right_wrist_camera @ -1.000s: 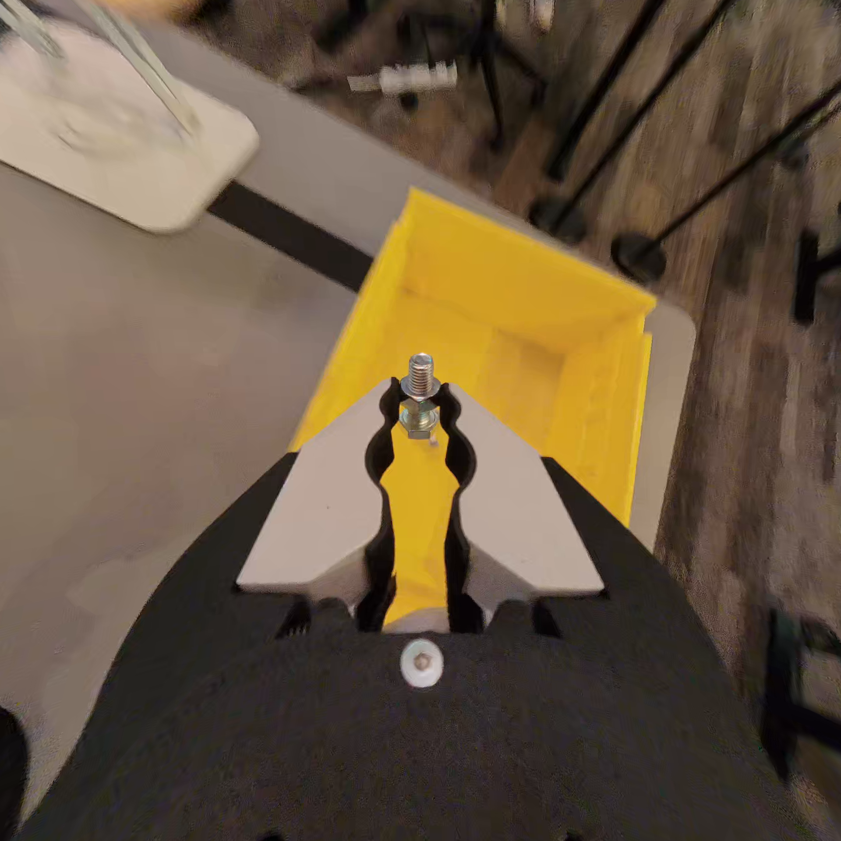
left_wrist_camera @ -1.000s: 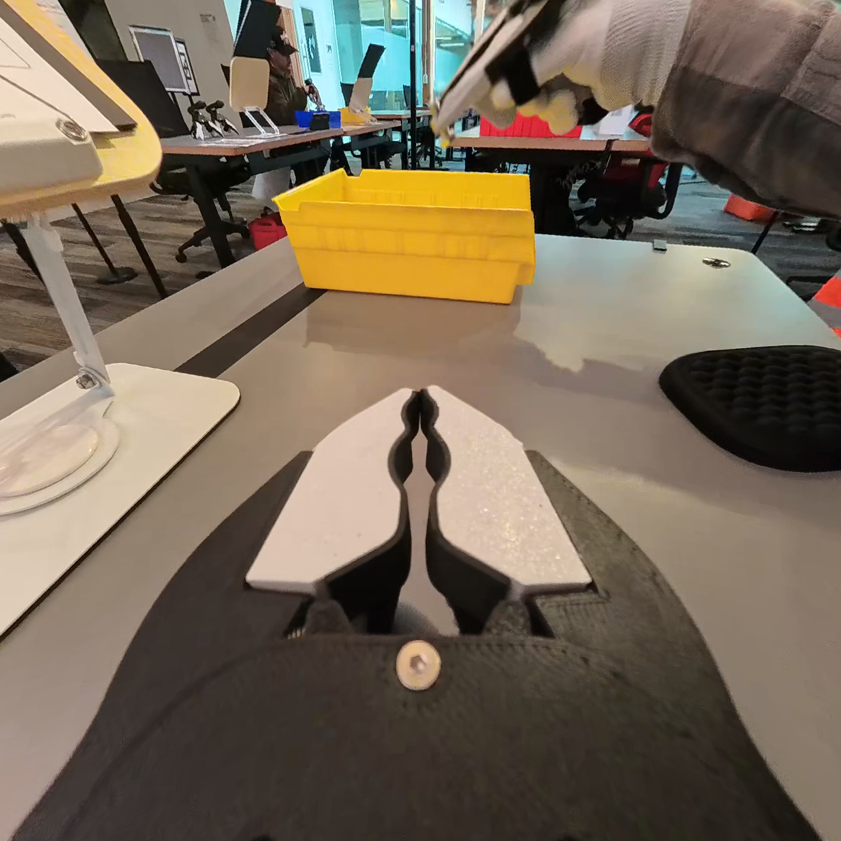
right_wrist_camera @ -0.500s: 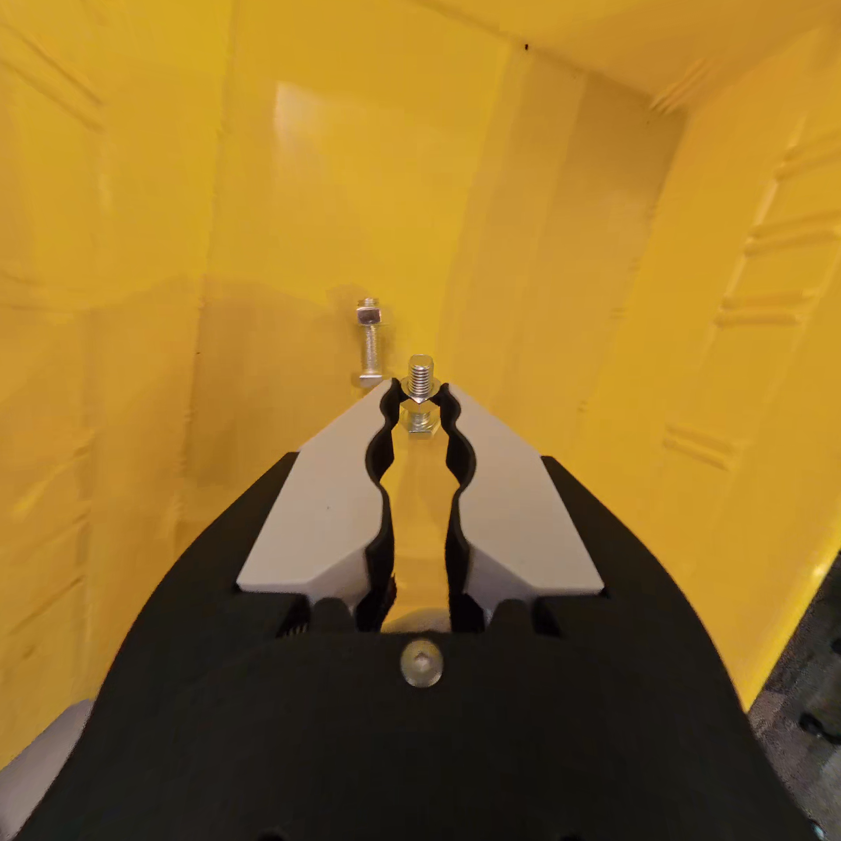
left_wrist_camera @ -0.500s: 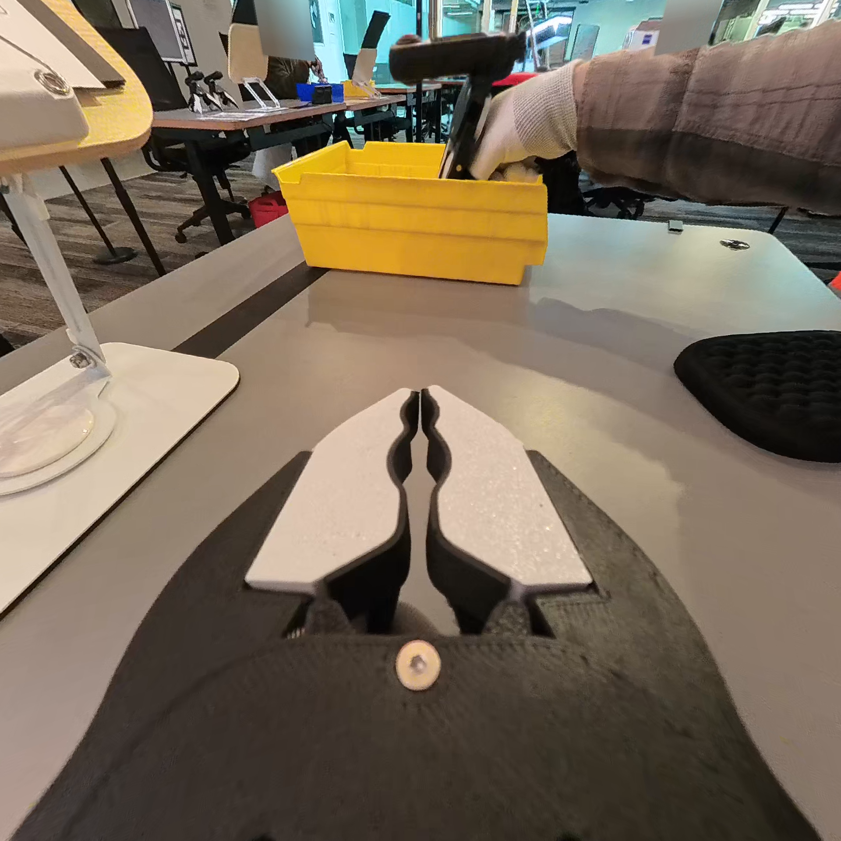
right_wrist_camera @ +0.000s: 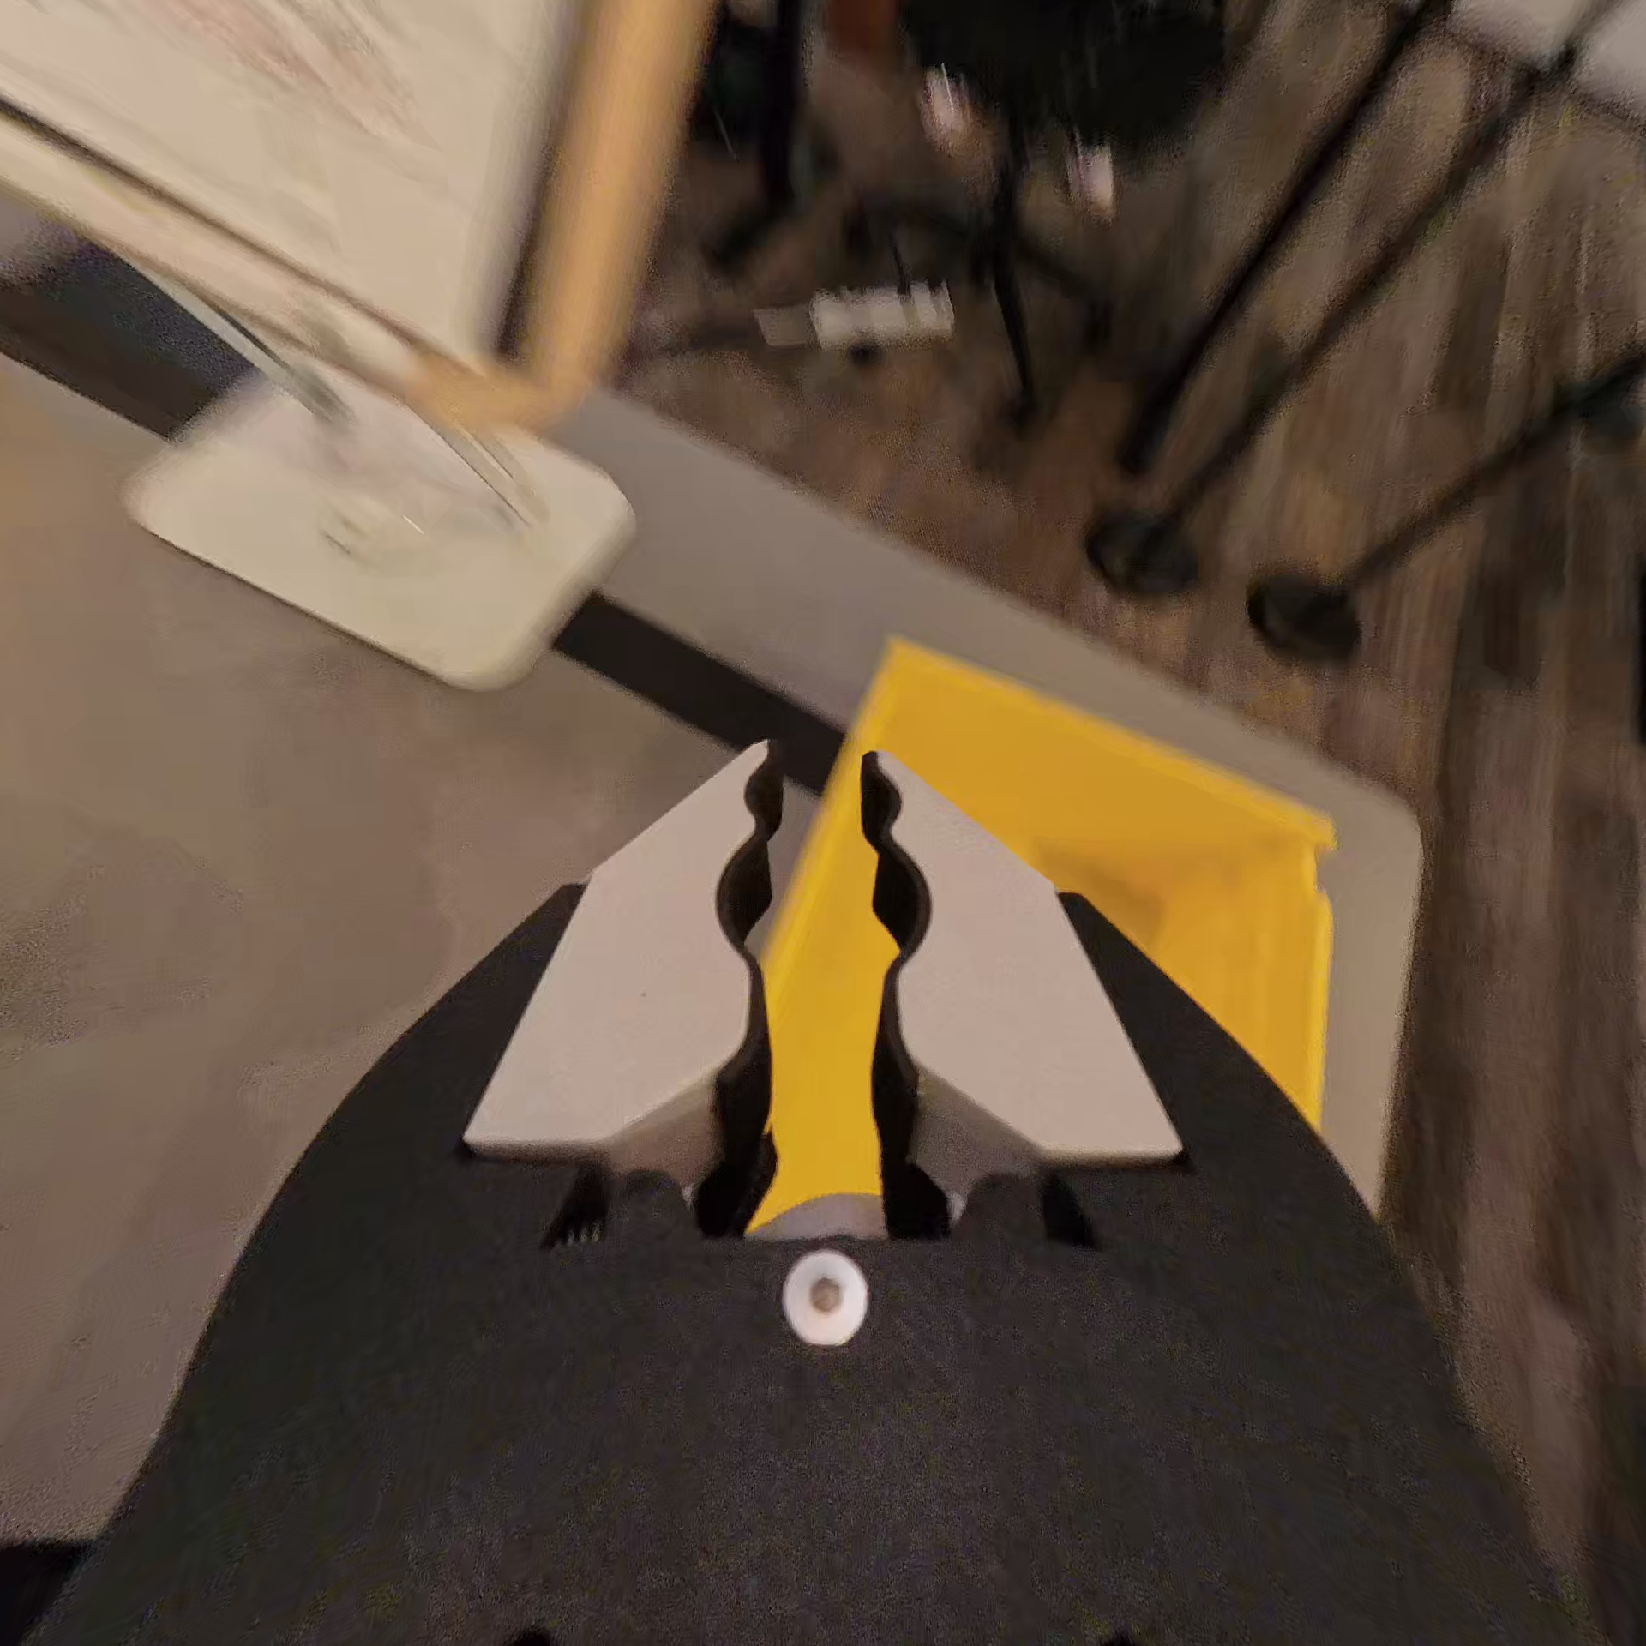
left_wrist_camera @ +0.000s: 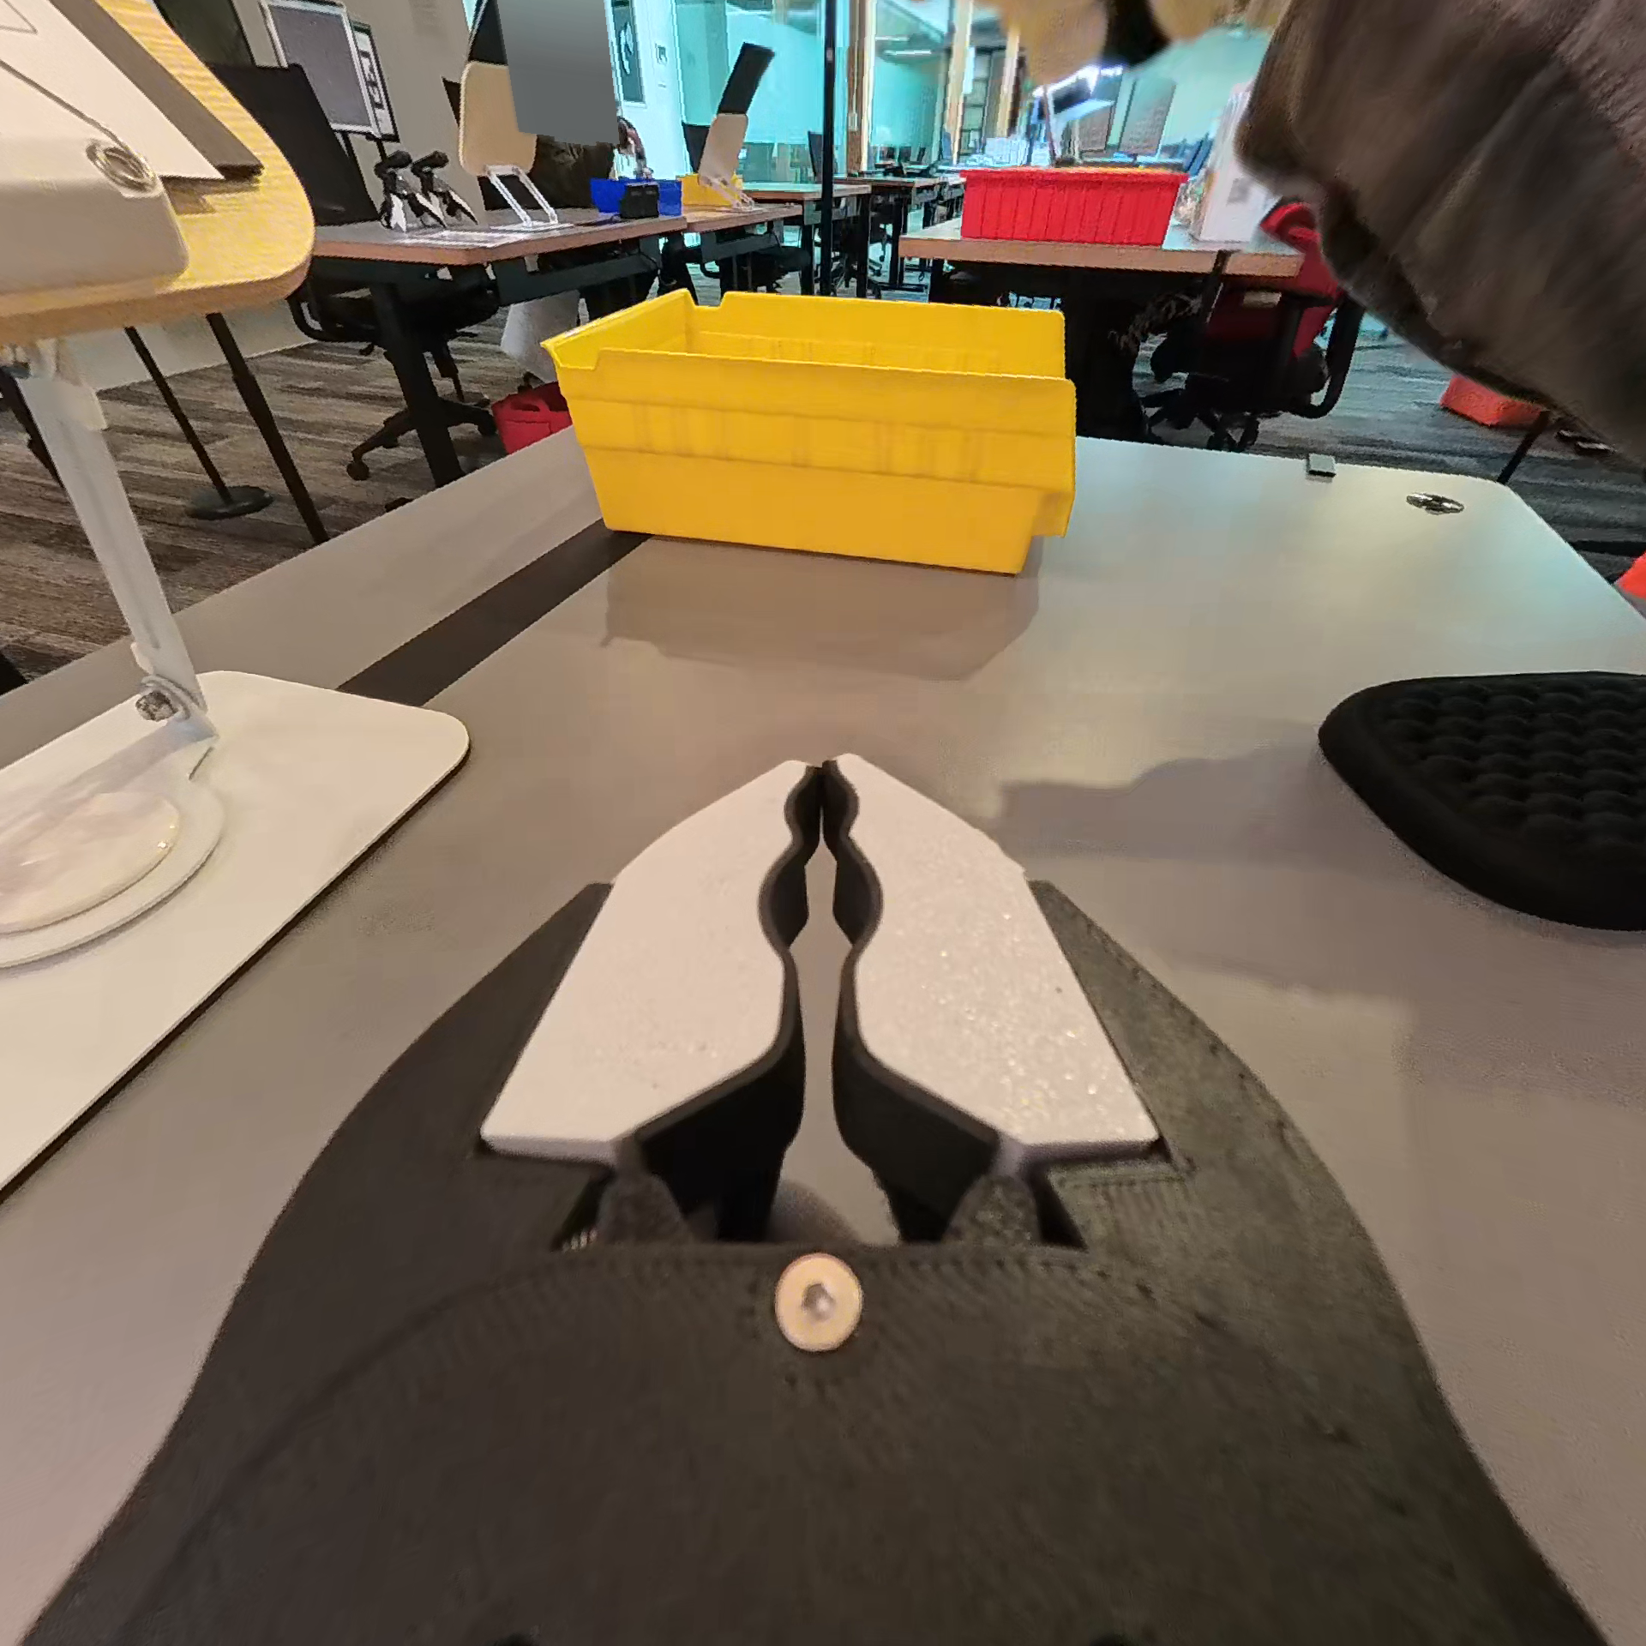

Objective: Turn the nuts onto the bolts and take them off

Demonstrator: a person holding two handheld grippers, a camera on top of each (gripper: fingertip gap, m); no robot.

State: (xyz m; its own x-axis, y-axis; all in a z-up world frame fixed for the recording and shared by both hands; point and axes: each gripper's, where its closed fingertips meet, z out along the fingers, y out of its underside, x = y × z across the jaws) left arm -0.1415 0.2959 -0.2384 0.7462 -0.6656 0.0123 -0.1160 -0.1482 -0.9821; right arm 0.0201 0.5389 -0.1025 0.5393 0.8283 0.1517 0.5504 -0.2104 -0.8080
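Tongs on the right (right_wrist_camera: 818, 766) hang parted and empty above the near wall of the yellow bin (right_wrist_camera: 1158, 828), likely the drop-off spot. No nut or bolt shows; presumably they lie inside. Left tongs (left_wrist_camera: 821, 777) rest low over the worktop (left_wrist_camera: 1202, 641), clenched on nothing, bin (left_wrist_camera: 819, 445) at twelve o'clock.

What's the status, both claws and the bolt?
Left claw shut, empty, low over table. Right claw open, empty, above bin. No bolt or nut in view. Nothing in the way.
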